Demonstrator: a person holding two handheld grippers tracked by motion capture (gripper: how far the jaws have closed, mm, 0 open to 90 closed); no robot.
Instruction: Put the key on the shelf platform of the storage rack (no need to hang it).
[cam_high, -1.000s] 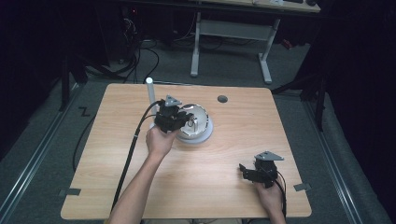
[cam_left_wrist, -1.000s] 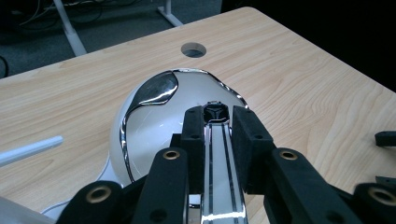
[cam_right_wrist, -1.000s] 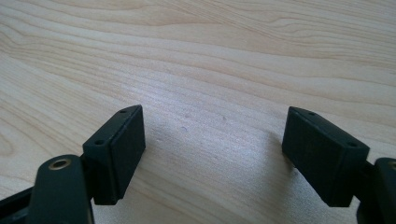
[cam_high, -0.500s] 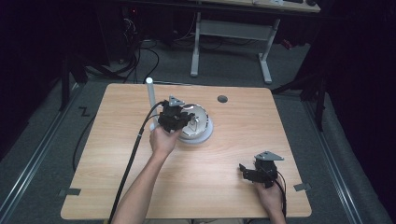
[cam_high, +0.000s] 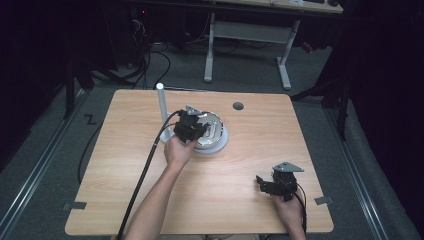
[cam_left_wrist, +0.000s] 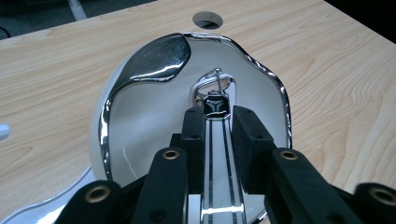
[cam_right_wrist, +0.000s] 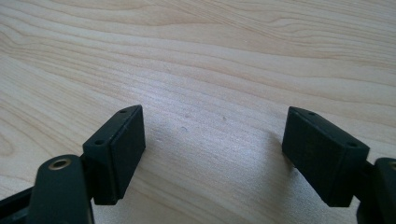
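Key (cam_left_wrist: 214, 103) | on chrome bar over mirrored dish (cam_left_wrist: 140, 130), mid-desk (cam_high: 300, 145) | left gripper (cam_left_wrist: 219, 123) jaws closed on bar | right gripper (cam_right_wrist: 212, 154) wide open, empty, on desk | risk: slick chrome slipping, dish tipping

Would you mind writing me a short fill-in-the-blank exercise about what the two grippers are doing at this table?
1. The left gripper has its jaws closed on the chrome ____ of the mirror.
2. The right gripper rests over bare wood with its jaws ____.
3. In the high view, the round hole in the table lies on the ____ side of the mirror from the person.
4. Beside the mirror stands a white ____.

Missing words: handle; open; far; post
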